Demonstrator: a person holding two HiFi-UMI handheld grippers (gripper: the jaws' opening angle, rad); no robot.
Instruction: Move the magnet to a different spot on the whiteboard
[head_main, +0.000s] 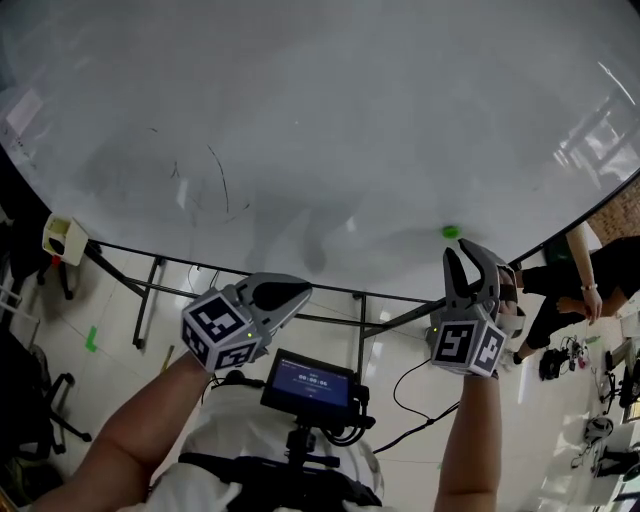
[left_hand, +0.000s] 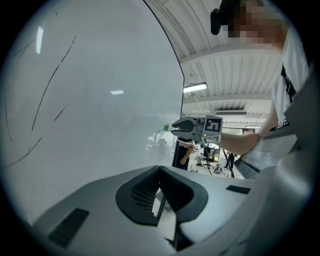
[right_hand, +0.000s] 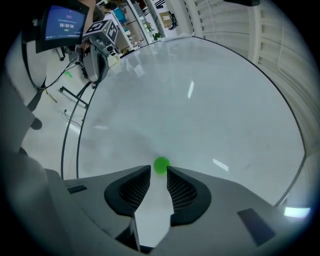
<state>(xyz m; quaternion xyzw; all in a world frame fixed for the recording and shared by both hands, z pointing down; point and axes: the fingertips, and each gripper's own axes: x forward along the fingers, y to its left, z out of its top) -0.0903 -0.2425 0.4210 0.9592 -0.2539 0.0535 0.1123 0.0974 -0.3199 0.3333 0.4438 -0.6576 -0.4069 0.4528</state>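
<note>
Right gripper view shows your right gripper (right_hand: 158, 172) with its jaws narrowly apart and gripping nothing; the green magnet (right_hand: 161, 165) sits on the whiteboard (right_hand: 210, 100) at the mouth of the jaws, at 12 o'clock from them. Head view places that magnet toward 4 o'clock on the board, near its lower edge. Your left gripper (left_hand: 159, 169) has its jaws together and holds nothing.

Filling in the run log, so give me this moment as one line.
right gripper: open, tips at green magnet | magnet: on whiteboard, not gripped | left gripper: shut, empty
</note>
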